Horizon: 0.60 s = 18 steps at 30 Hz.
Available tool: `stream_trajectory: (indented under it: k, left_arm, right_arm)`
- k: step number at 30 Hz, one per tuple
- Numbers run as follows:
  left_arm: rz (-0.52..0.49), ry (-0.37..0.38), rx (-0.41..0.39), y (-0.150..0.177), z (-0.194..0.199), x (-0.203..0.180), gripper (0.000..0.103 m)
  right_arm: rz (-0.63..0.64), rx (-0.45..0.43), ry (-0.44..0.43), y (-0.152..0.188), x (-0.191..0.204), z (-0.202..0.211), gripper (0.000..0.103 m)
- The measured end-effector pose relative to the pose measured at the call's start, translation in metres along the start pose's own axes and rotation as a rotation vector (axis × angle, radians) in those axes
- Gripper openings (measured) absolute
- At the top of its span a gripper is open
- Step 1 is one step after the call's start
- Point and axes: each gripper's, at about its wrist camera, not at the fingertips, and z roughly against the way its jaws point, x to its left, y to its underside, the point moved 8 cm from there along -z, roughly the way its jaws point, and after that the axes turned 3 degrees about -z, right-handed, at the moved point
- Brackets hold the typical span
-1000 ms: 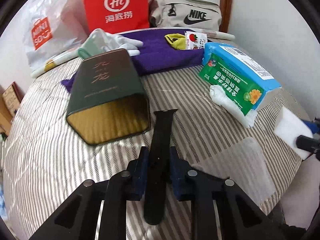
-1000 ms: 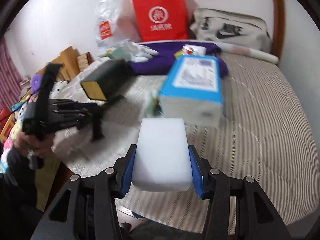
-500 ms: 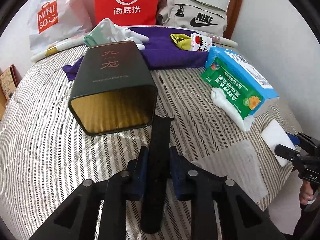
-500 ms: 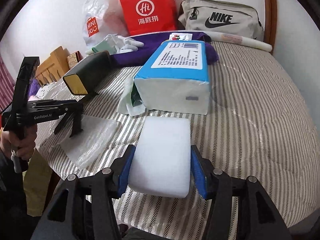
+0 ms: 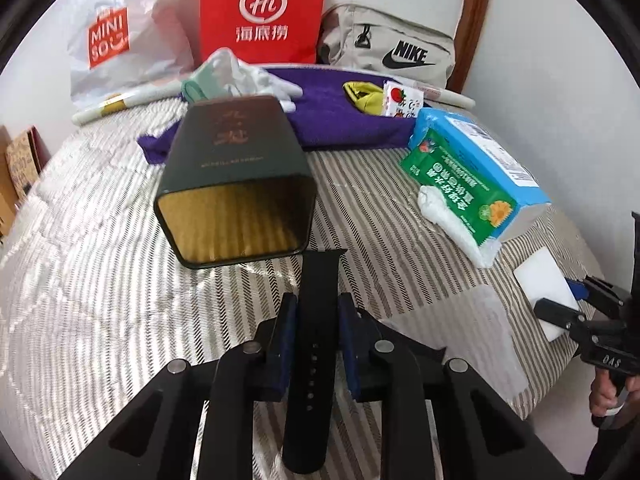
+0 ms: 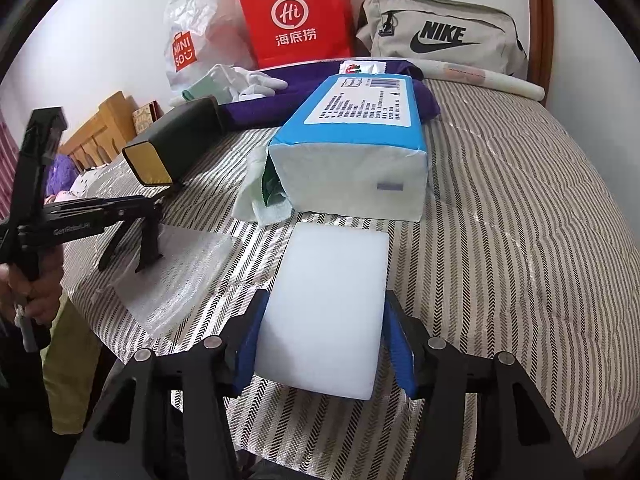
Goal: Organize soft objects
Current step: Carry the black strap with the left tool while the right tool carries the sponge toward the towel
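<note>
My left gripper (image 5: 316, 312) is shut on a black rubber watch strap (image 5: 316, 320); the strap's tip reaches the open mouth of a dark green tin (image 5: 236, 172) lying on its side on the bed. My right gripper (image 6: 324, 320) is shut on a white foam block (image 6: 328, 308) and holds it low over the striped bedcover, just in front of a blue tissue pack (image 6: 352, 148). The right gripper and the foam block (image 5: 546, 292) also show at the right edge of the left wrist view. The left gripper also shows in the right wrist view (image 6: 140, 216).
A clear bubble-wrap sheet (image 6: 176, 272) lies near the bed's front edge. A purple cloth (image 5: 340, 120), white gloves (image 5: 248, 76), a red bag (image 5: 260, 12), a Miniso bag (image 5: 120, 40) and a Nike bag (image 5: 392, 52) are at the back.
Both grippers have moved forward over the bed. The strap tip has come up to the tin's mouth. The foam block has come down close to the tissue pack.
</note>
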Motion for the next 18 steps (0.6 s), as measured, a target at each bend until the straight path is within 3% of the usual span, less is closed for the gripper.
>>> stream_trajectory:
  k: [10,18]
  left_arm:
    - [0.056,0.06,-0.034,0.01,0.026,0.005,0.02]
    - [0.103,0.035,-0.05,0.01,0.037,0.02,0.02]
  right_arm:
    - [-0.002,-0.018,0.015,-0.005,0.0,0.015,0.054]
    - [0.021,-0.034,0.012,-0.013,0.006,0.025,0.054]
